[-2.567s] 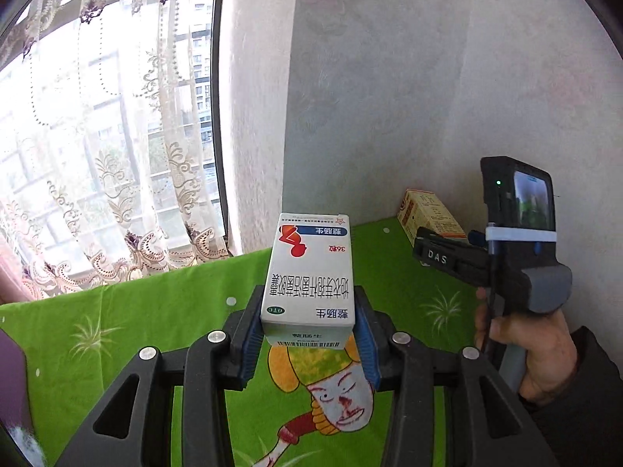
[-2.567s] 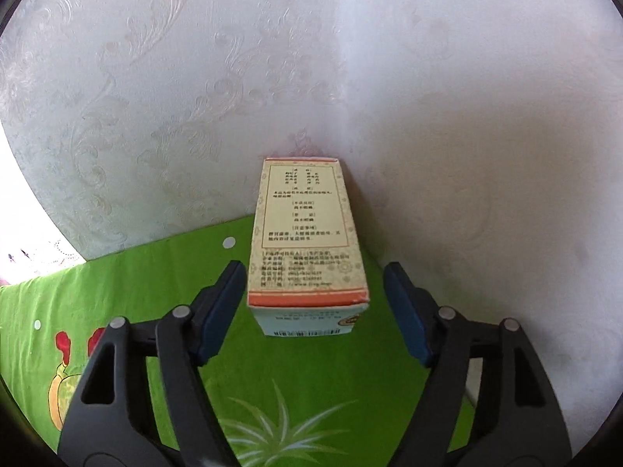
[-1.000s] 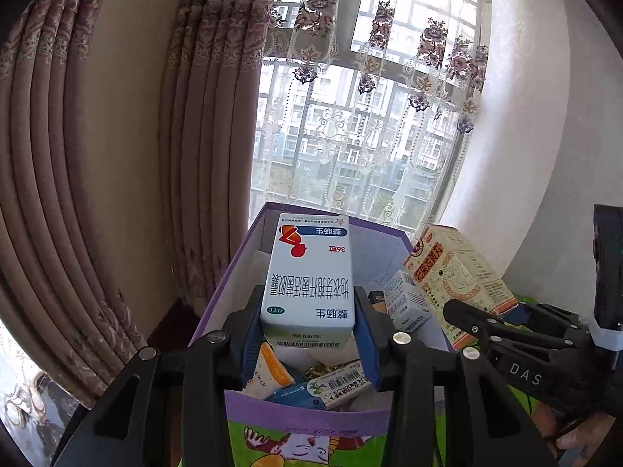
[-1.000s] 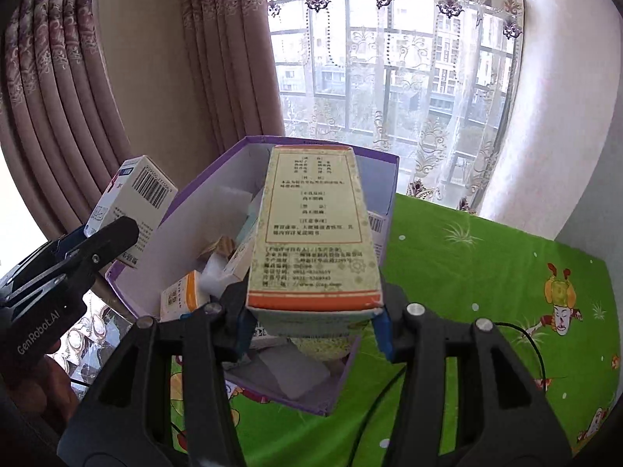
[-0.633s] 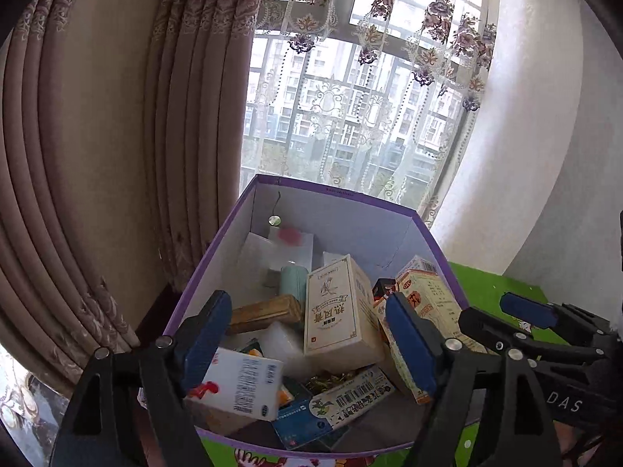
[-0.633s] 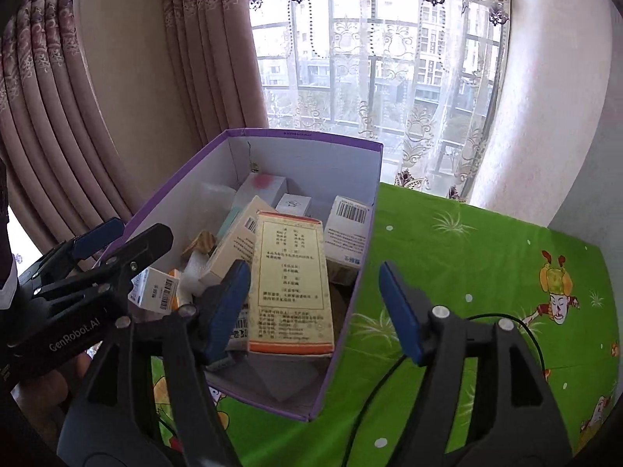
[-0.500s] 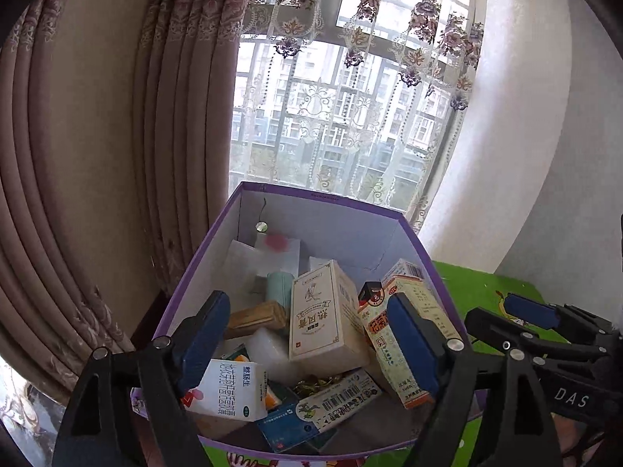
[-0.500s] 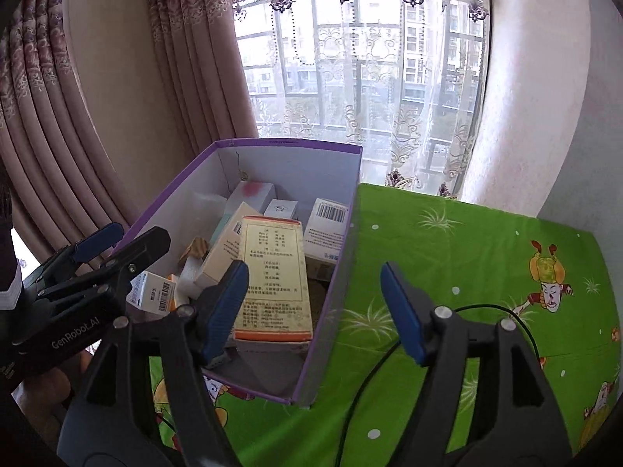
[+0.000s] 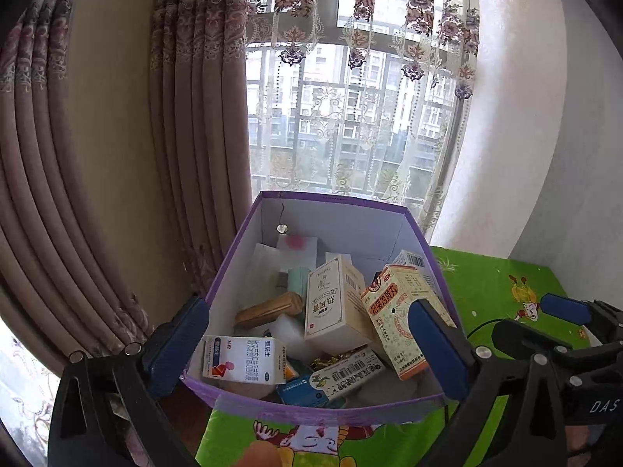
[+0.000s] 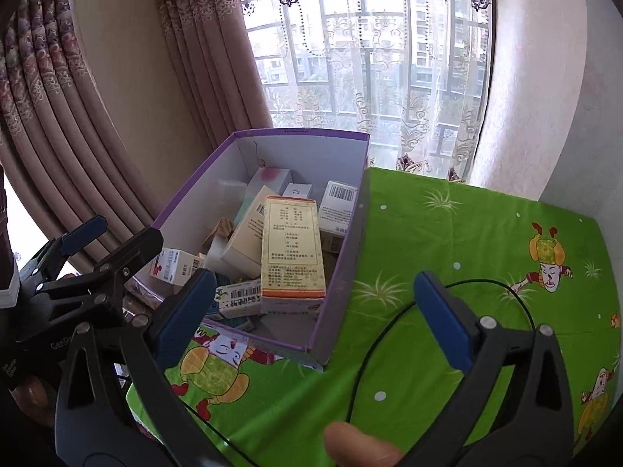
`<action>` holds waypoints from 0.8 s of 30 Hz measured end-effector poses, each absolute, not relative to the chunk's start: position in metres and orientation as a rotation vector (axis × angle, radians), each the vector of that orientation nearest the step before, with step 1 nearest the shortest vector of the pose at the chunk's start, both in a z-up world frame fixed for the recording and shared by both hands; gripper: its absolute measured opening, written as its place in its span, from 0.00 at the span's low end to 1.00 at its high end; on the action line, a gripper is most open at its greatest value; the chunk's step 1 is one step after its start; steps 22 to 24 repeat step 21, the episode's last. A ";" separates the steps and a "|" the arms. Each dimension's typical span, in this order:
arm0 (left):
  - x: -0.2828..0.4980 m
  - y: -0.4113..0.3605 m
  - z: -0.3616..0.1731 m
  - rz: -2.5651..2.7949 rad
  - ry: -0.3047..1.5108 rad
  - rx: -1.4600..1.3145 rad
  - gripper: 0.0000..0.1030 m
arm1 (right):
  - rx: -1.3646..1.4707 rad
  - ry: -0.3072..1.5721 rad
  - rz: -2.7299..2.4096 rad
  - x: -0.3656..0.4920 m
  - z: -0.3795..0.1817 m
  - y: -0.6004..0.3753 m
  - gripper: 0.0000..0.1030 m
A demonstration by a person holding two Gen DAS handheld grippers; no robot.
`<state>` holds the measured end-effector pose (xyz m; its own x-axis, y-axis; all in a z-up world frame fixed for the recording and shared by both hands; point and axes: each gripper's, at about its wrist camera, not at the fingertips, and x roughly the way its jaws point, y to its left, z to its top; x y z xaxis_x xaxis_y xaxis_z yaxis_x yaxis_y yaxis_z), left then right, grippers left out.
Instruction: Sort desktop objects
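A purple storage box point(image 9: 319, 408) point(image 10: 342, 272) stands on the green tablecloth, full of several medicine cartons. The white carton with red marks point(image 9: 243, 360) point(image 10: 175, 266) lies at the box's near left. The orange-trimmed yellow carton point(image 9: 397, 323) point(image 10: 292, 249) leans inside among the others. My left gripper point(image 9: 307, 350) is open and empty just in front of the box. My right gripper point(image 10: 315, 315) is open and empty, over the box's near right corner. In the right wrist view the left gripper's fingers point(image 10: 128, 249) show at the left.
Green cartoon-print tablecloth point(image 10: 486, 253) spreads to the right of the box. A thin black cable point(image 10: 373, 346) loops across it. Brown curtains point(image 9: 117, 155) and a window with lace point(image 9: 350, 116) stand behind; a white wall point(image 9: 545, 155) is on the right.
Both grippers held cartons over the box a second ago, then opened and dropped them in. Since half a second ago both have drawn back a little from the box.
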<state>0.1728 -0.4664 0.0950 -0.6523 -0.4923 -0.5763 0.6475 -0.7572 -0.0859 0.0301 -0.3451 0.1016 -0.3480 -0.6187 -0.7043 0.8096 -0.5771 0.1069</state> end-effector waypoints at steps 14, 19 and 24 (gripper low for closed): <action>0.190 -0.491 0.085 -2.261 0.361 0.845 1.00 | 0.846 0.450 -2.038 0.053 0.097 -0.379 0.99; 0.194 -0.500 0.083 -2.245 0.342 0.857 1.00 | 0.821 0.439 -2.051 0.058 0.099 -0.382 0.99; 0.195 -0.501 0.084 -2.250 0.342 0.860 1.00 | 0.809 0.447 -2.063 0.060 0.098 -0.384 0.99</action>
